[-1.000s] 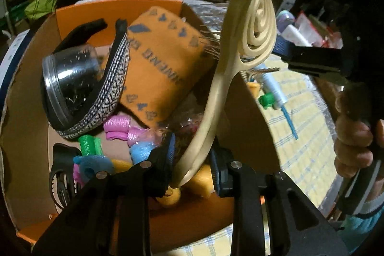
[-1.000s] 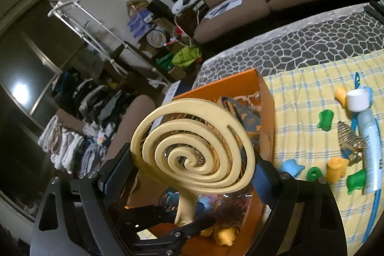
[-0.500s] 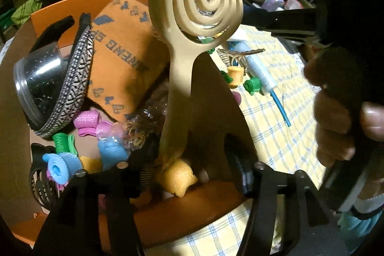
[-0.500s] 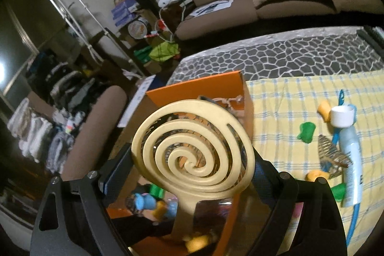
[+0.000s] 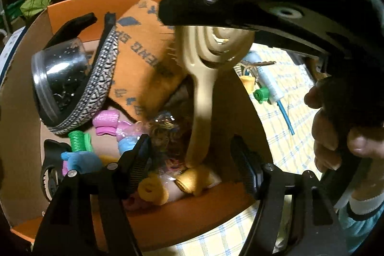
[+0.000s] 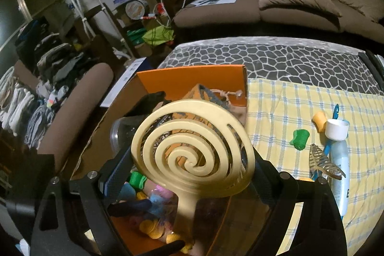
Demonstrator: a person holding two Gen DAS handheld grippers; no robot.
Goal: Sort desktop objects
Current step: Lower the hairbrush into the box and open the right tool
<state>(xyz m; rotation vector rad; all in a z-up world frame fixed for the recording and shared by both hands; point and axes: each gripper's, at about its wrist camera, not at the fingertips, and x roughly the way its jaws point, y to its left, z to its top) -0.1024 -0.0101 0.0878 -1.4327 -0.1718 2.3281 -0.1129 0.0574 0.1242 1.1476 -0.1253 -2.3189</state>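
1. Behind the orange cardboard box [image 6: 192, 78] and well apart from it stands a brown sofa [image 6: 264, 1] with papers on its seat.
2. Under that box lies a grey cobble-patterned cover [image 6: 276, 59]; a yellow checked cloth [image 6: 288, 112] spreads from the box's side toward the small items.
3. Over the box's open top hangs the right gripper [image 6: 192, 169], its two fingers pressed against opposite edges of the cream spiral hairbrush [image 6: 192, 150], gripping the round head.
4. Down into the box runs the brush handle, its tip resting among the foam rollers, with bristles showing on the side toward the orange pouch [image 5: 148, 49].
5. Low over the box's near wall sits the left gripper [image 5: 192, 160], jaws spread wide on either side of the handle tip and touching nothing.
6. Inside the box, against its far corner, leans the orange printed pouch; beside it lie a patterned black-and-white headband [image 5: 96, 78] and a clear round jar [image 5: 57, 73].
7. On the box floor sit pink [image 5: 105, 121], green [image 5: 76, 138], blue [image 5: 81, 160] and yellow rollers [image 5: 151, 191].
8. Outside the box, on the checked cloth, lie a white-capped tube [image 6: 339, 160], a metal leaf-shaped clip [image 6: 321, 162], a green roller [image 6: 298, 138] and a yellow roller [image 6: 319, 119].
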